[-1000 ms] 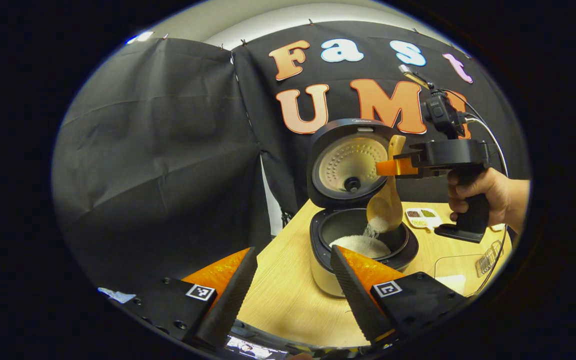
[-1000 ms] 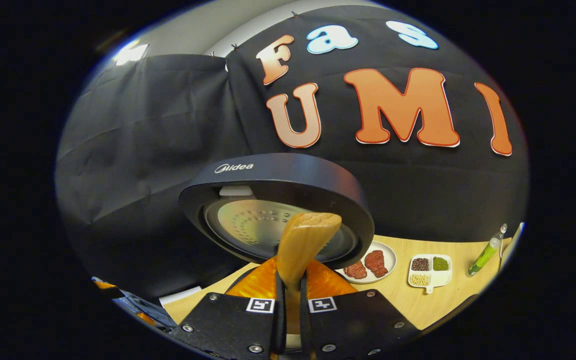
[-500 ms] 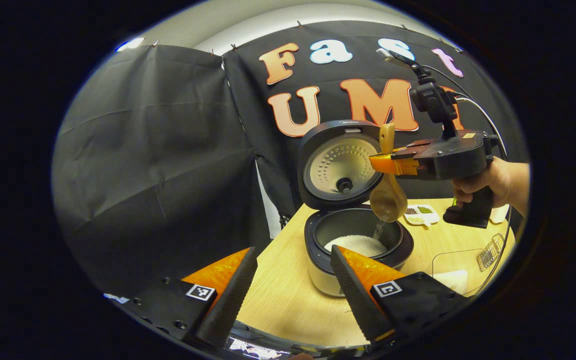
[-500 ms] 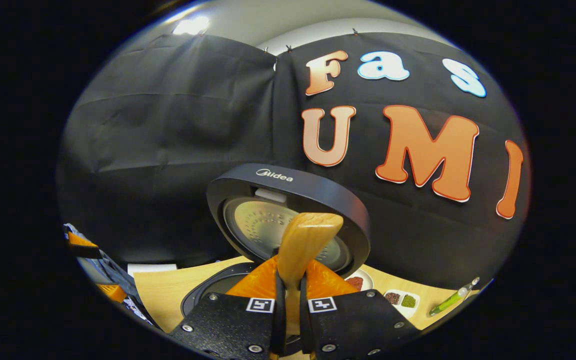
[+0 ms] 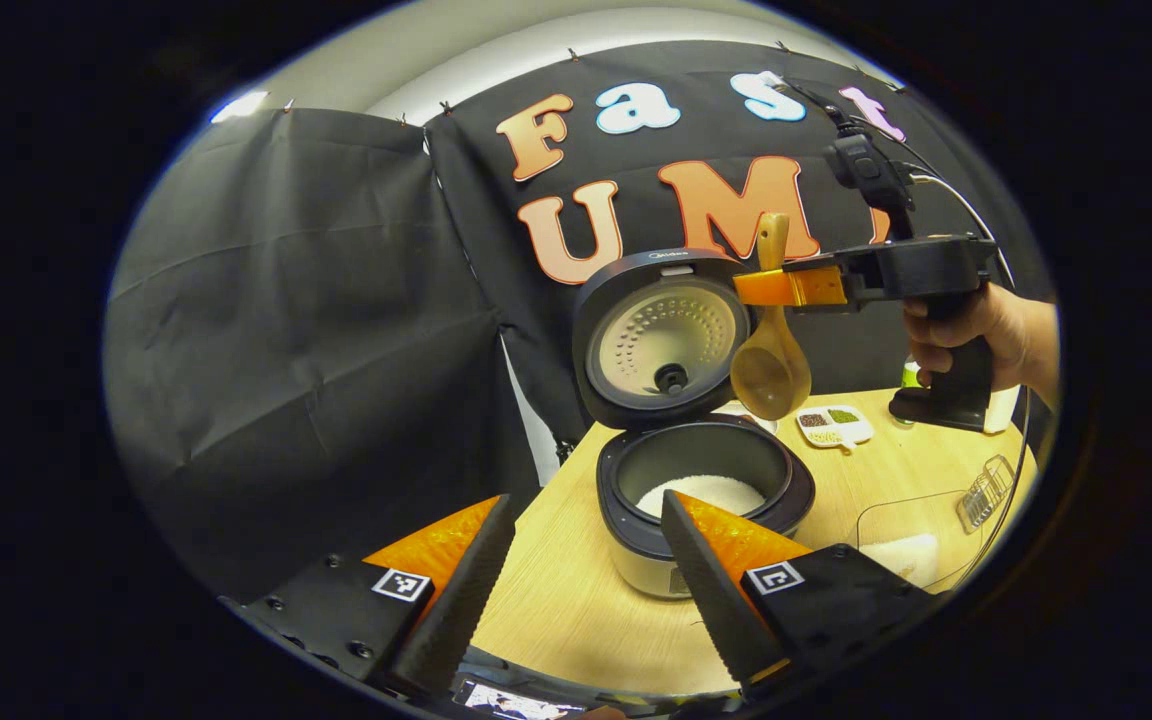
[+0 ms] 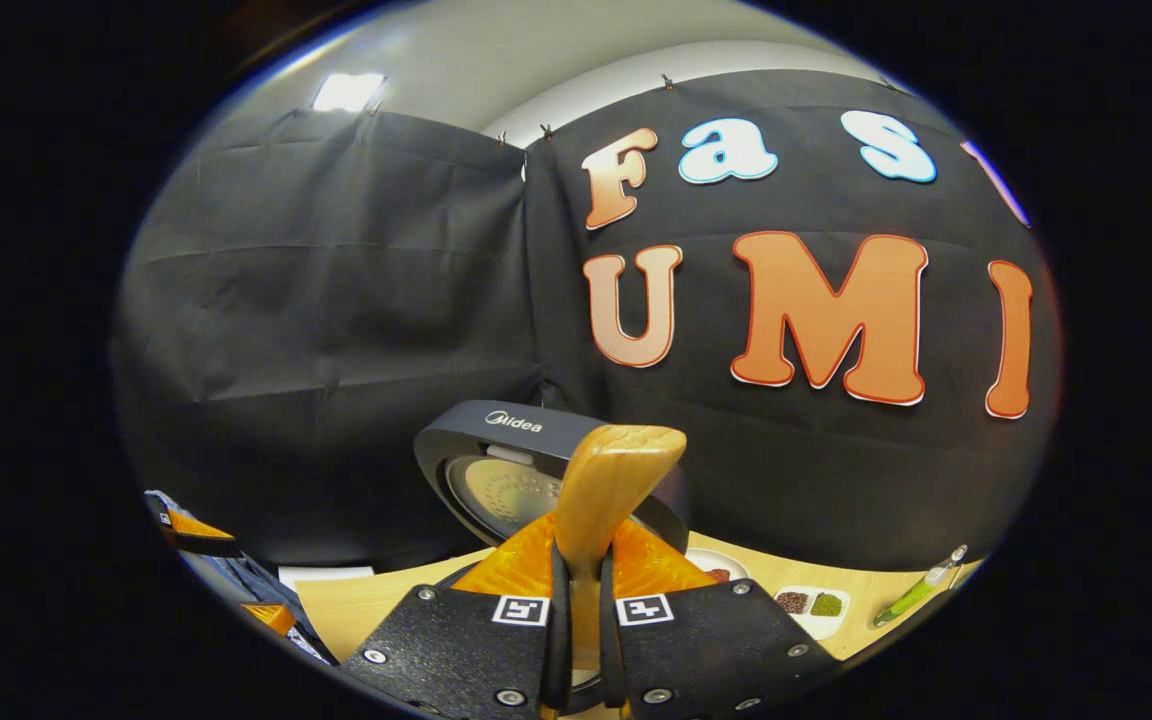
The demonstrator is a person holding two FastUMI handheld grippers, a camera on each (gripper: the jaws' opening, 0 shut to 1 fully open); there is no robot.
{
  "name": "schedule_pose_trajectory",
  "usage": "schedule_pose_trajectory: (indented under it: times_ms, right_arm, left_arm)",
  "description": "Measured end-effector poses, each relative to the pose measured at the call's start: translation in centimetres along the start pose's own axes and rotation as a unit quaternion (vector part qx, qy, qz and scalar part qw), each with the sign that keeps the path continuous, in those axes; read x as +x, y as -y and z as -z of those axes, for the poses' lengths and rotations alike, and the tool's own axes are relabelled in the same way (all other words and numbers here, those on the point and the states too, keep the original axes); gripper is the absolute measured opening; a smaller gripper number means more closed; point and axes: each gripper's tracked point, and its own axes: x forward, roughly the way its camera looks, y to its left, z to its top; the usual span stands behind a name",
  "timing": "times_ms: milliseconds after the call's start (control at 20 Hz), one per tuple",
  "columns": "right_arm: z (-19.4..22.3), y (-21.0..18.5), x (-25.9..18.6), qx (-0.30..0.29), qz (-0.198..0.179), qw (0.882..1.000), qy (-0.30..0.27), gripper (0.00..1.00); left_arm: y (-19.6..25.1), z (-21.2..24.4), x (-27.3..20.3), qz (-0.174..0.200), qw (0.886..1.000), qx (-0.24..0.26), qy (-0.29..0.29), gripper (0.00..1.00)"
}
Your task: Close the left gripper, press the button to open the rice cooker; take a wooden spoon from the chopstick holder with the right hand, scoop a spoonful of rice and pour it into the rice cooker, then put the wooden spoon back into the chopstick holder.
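The rice cooker (image 5: 701,500) stands on the wooden table (image 5: 576,600) with its lid (image 5: 661,335) raised; white rice lies in its pot. Above and right of the pot hangs the wooden spoon (image 5: 770,365), bowl down and empty, its handle pinched by my right gripper (image 5: 774,288), which a hand (image 5: 976,330) holds. In the right gripper view that gripper (image 6: 579,590) is shut on the spoon's handle (image 6: 611,490), with the cooker lid (image 6: 506,450) behind. My left gripper (image 5: 581,560) hovers open in front of the cooker, nothing between its fingers.
A clear container of rice (image 5: 911,535) and a wire rack (image 5: 984,490) sit at the table's right. A small divided dish of beans (image 5: 834,422) and a green bottle (image 6: 916,590) stand behind the cooker, and a plate (image 6: 716,568) shows past the lid.
The last rice fell from the spoon into the pot. My right gripper then lifted the empty spoon up and away from the cooker. The left gripper stayed open, drifting slightly.
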Motion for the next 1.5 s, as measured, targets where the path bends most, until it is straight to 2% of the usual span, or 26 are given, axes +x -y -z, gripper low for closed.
schedule_pose_trajectory:
  times_ms: [200,500,600,850,1500]
  right_arm:
    - [1.1,1.4,-1.3,0.060,0.004,0.998,-0.012,0.10]
    - [2.2,7.1,-6.3,0.141,0.041,0.989,-0.021,0.10]
    - [2.9,8.6,-8.6,0.150,0.063,0.986,-0.025,0.10]
    - [6.2,15.2,-13.9,0.163,0.127,0.977,-0.043,0.10]
    - [11.9,24.5,-26.4,0.210,0.237,0.947,-0.057,0.11]
  left_arm:
    - [0.7,-0.7,-0.1,0.001,1.000,-0.004,0.006,0.99]
    - [3.0,-1.0,-0.4,0.018,1.000,-0.003,0.010,0.99]
    - [4.1,-1.1,-0.5,0.027,1.000,-0.004,0.011,0.99]
    - [7.2,-1.9,-0.9,0.056,0.998,0.008,0.019,0.99]
    - [13.7,-3.6,-2.9,0.104,0.994,0.030,0.021,0.99]
